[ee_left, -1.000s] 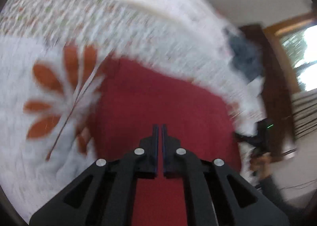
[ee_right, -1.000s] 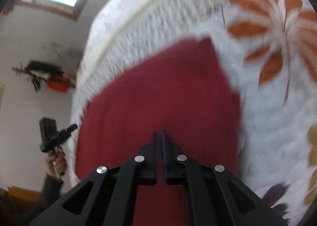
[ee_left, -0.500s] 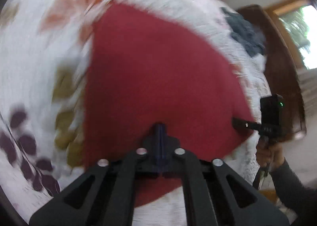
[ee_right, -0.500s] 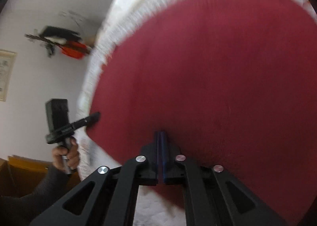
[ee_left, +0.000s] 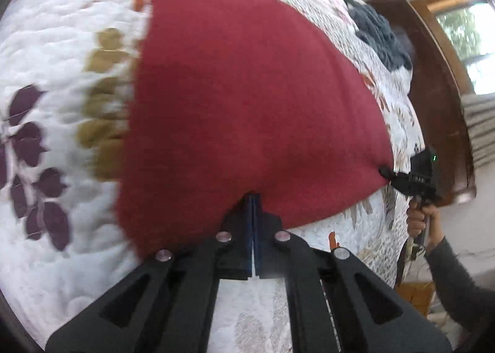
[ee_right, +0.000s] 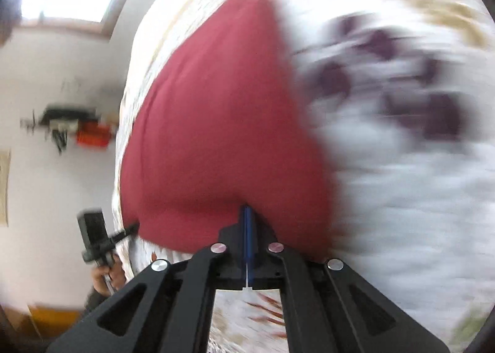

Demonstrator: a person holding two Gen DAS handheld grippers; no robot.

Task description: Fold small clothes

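A dark red cloth (ee_left: 241, 105) lies spread over a white quilt with leaf prints (ee_left: 46, 58). My left gripper (ee_left: 254, 198) is shut on the cloth's near edge, which dips where the jaws pinch it. In the left wrist view the right gripper (ee_left: 386, 172) pinches the cloth's right corner, held by a hand (ee_left: 420, 216). In the right wrist view the red cloth (ee_right: 222, 124) fills the middle, and my right gripper (ee_right: 246, 210) is shut on its near edge. There the left gripper (ee_right: 133, 227) holds the cloth's left corner. The right wrist view is blurred.
A dark blue-grey garment (ee_left: 380, 34) lies crumpled at the far right of the bed. A dark wooden bed frame (ee_left: 433, 80) and a window (ee_left: 467, 37) stand beyond it. A wall shelf with an orange box (ee_right: 92, 136) shows in the right wrist view.
Both grippers have pulled back toward the near side of the bed with the red cloth in them. The cloth's near edge now sits at the fingertips, and quilt shows beneath the grippers.
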